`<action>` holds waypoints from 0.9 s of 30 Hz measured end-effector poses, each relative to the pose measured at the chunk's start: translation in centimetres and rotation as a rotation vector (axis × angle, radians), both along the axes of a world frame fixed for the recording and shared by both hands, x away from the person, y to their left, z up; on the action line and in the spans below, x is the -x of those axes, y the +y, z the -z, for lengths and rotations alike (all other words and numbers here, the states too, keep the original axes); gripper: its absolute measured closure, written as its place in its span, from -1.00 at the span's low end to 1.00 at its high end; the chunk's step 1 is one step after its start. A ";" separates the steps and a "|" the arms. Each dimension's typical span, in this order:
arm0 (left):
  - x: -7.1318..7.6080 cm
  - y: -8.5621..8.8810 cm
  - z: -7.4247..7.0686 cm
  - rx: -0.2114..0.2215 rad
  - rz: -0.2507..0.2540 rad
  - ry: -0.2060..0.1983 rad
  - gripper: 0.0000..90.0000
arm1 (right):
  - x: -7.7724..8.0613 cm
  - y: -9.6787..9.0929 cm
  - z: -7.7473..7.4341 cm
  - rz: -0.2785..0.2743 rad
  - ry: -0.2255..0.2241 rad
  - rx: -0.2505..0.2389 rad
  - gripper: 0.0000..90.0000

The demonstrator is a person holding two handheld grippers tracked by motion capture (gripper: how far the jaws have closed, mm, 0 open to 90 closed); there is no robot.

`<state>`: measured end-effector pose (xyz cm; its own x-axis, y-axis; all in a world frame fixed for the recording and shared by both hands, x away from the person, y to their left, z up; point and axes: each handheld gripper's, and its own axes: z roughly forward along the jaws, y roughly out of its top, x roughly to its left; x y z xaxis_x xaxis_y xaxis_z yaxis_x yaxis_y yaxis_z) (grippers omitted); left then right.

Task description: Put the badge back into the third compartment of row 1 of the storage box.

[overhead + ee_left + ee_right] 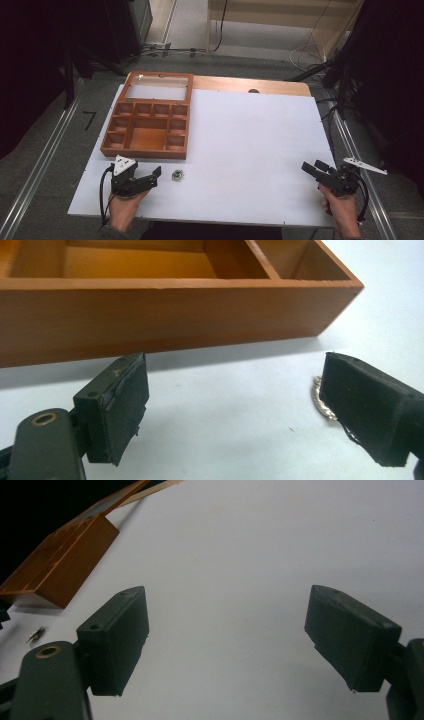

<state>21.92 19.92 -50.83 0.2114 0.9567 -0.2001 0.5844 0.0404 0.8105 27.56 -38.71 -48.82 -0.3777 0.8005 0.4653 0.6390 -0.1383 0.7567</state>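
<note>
A small silvery trinket lies on the white table top just in front of the wooden compartment box. My left gripper rests low on the table just left of the trinket, open and holding nothing. In the left gripper view the trinket peeks out from behind the right-hand jaw, and the box's front wall stands close ahead of the gripper. My right gripper is near the table's front right, open and holding nothing. The right gripper view shows its gripper over bare table, with the box and trinket far off.
The box's lid lies open behind it, at the far left of the white board. A strip of wooden table shows along the far edge. Metal rails run along both sides of the table.
</note>
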 end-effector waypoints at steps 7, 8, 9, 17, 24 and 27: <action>-0.2 -0.9 0.2 0.007 0.022 0.010 -0.69 | 0.0 0.0 0.0 -0.004 0.002 0.002 -0.65; -0.2 -1.0 0.2 0.009 0.024 0.011 -0.69 | 0.0 0.0 0.0 -0.004 0.002 0.001 -0.65; -0.2 -1.1 0.2 0.008 0.026 0.012 -0.68 | 0.0 0.0 0.0 -0.005 0.002 0.001 -0.65; -0.4 -1.9 0.3 0.006 0.044 0.018 -0.66 | 0.0 0.1 0.0 -0.005 0.003 0.001 -0.65; -0.8 -3.0 0.4 0.005 0.070 0.026 -0.60 | 0.0 0.1 0.0 -0.006 0.003 0.001 -0.65; -0.9 -3.3 0.5 0.002 0.077 0.033 -0.58 | 0.0 0.1 0.0 -0.006 0.004 0.000 -0.65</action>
<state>22.87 16.64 -51.31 0.2775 0.9376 -0.2095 0.6121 -0.0045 0.7907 27.58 -38.63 -48.84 -0.3810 0.7982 0.4665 0.6425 -0.1342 0.7544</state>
